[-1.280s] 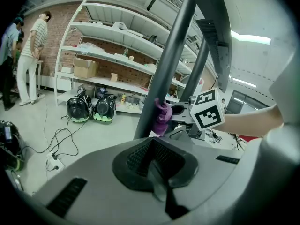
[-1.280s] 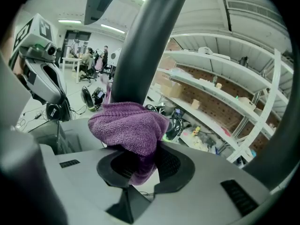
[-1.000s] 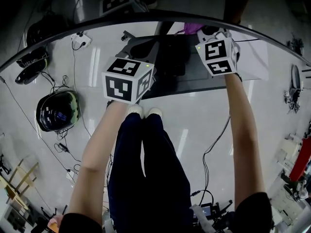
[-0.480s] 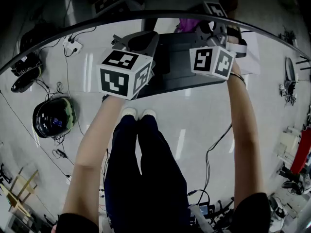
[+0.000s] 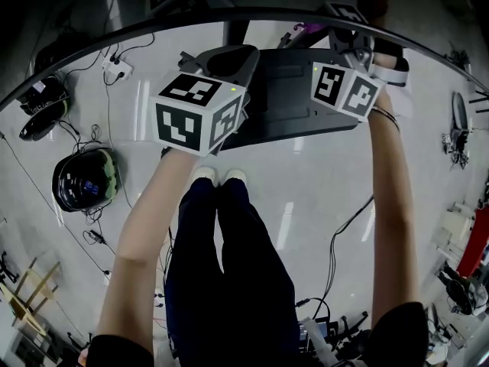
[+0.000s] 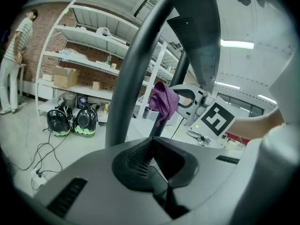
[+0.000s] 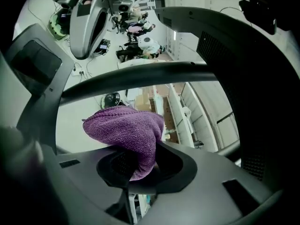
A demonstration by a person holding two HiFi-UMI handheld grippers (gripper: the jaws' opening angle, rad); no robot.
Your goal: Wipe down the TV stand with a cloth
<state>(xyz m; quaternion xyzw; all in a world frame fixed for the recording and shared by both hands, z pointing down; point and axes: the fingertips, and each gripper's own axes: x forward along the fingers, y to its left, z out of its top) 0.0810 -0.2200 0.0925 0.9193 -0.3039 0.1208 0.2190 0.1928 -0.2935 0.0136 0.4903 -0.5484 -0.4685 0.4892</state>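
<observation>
In right claw [image 7: 140, 165], bunched nubby purple cloth [image 7: 124, 132]; left claw [image 6: 157, 168] closed.

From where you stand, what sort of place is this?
Probably a workshop or lab storeroom: tall white metal shelves with brown cardboard boxes, rounded black-and-green helmets on the glossy pale floor, loose black cables.

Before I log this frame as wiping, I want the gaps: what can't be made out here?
- Right gripper view: the cloth in the right gripper covers whatever lies under it; contact with the stand cannot be told.
- Head view: cloth mostly hidden behind that gripper; stand too dark to show dust.
- Left gripper view: a dark pole is cut off by the top edge.
</observation>
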